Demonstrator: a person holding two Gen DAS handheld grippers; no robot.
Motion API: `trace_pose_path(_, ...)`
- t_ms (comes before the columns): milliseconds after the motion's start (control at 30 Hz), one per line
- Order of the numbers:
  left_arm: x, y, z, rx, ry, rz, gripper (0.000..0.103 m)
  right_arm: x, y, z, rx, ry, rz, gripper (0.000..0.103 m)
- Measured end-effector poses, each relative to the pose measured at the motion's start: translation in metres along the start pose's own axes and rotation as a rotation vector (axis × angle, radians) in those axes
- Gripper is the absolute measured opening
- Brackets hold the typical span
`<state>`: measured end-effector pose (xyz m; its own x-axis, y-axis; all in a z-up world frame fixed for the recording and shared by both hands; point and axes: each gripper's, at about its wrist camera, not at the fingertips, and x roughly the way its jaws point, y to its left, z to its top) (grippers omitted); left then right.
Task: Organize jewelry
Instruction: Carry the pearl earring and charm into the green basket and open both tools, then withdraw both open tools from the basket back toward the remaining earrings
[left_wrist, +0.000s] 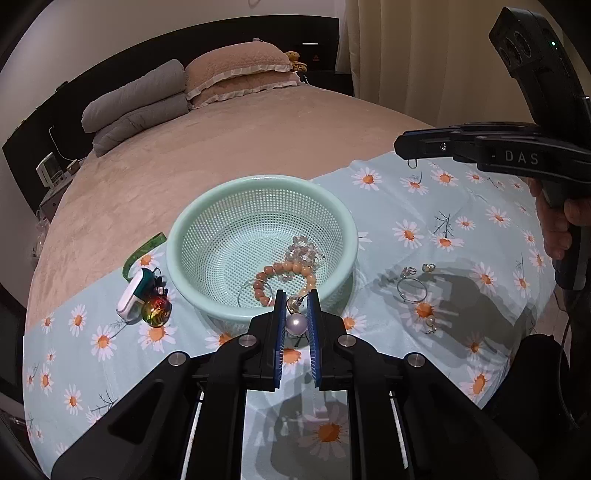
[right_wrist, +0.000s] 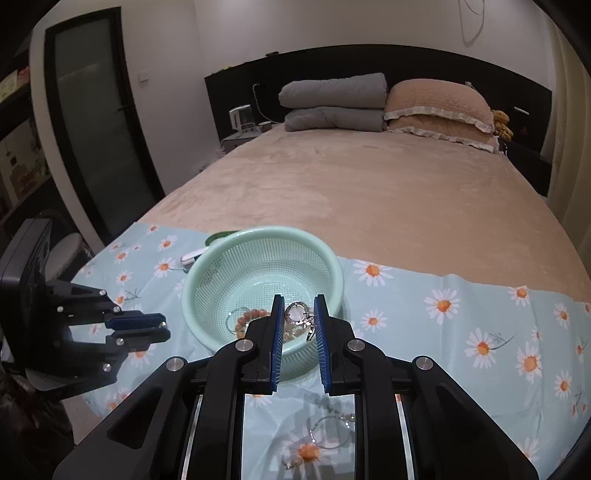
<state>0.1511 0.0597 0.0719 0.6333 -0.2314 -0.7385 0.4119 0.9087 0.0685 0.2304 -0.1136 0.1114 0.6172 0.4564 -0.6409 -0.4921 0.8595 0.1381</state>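
Observation:
A mint green mesh basket (left_wrist: 207, 221) (right_wrist: 229, 258) stands on a daisy-print cloth and holds an orange bead bracelet (left_wrist: 291, 269), a clear bead bracelet (left_wrist: 304, 249) and a thin hoop. My left gripper (left_wrist: 295, 306) is shut on a pearl earring (left_wrist: 295, 325) just above the basket's near rim. My right gripper (right_wrist: 299, 314) is shut on a silver ring earring (right_wrist: 295, 313) above the basket; in the left wrist view it (left_wrist: 402, 146) hovers high at the right. On the cloth lie a hoop earring (left_wrist: 412, 290), small silver pieces (left_wrist: 417, 269) and a pearl earring (left_wrist: 430, 323).
A white and green case (left_wrist: 133, 297), an iridescent round bauble (left_wrist: 157, 312) and a green strap (left_wrist: 142, 253) lie left of the basket. The cloth (left_wrist: 461, 236) covers the foot of a tan bed (right_wrist: 369, 184) with pillows (right_wrist: 436, 107) at the far end.

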Motion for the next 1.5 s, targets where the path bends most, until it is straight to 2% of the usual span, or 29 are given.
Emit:
trace_pose_path(333,0.030,0.030,0.020,-0.016,0.000,0.025,0.015,0.048,0.010,0.009,-0.032,0.015,0.052,0.016)
trace_pose_path(367,0.032,0.034,0.020,-0.033,-0.005,0.033,0.030,0.053,0.009,0.009,-0.026,0.018,0.057,0.016)
trace_pose_path(400,0.033,0.037,0.019,-0.050,-0.012,0.046,0.043,0.057,0.007,0.009,-0.015,0.017,0.056,0.024)
trace_pose_path(433,0.033,0.040,0.018,-0.065,-0.024,0.073,0.073,0.062,0.004,0.010,0.005,0.018,0.041,0.035)
trace_pose_path(467,0.031,0.044,0.016,-0.081,-0.044,0.106,0.089,0.063,0.001,0.009,0.029,0.009,0.024,0.064)
trace_pose_path(500,0.028,0.048,0.013,-0.098,-0.061,0.122,0.090,0.062,-0.003,0.007,0.053,-0.018,0.005,0.076)
trace_pose_path(600,0.022,0.063,0.006,-0.171,-0.074,0.129,0.097,0.056,-0.013,0.006,0.101,-0.074,-0.025,0.078)
trace_pose_path(700,0.020,0.073,0.001,-0.218,-0.068,0.133,0.097,0.050,-0.022,0.004,0.148,-0.080,-0.027,0.082)
trace_pose_path(833,0.018,0.069,-0.005,-0.227,-0.055,0.128,0.097,0.043,-0.024,0.002,0.137,-0.068,-0.061,0.084)
trace_pose_path(1033,0.021,0.039,-0.010,-0.149,-0.009,0.130,0.097,0.032,-0.028,-0.005,0.141,-0.046,-0.121,0.086)
trace_pose_path(1200,0.016,0.022,-0.009,-0.109,-0.012,0.129,0.097,0.023,-0.035,-0.014,0.148,-0.017,-0.166,0.087)
trace_pose_path(1333,0.012,0.010,-0.008,-0.102,-0.017,0.153,0.097,0.013,-0.042,-0.020,0.174,-0.014,-0.171,0.087)
trace_pose_path(1500,0.009,-0.016,-0.005,-0.058,-0.016,0.118,0.097,0.003,-0.048,-0.029,0.194,-0.010,-0.179,0.087)
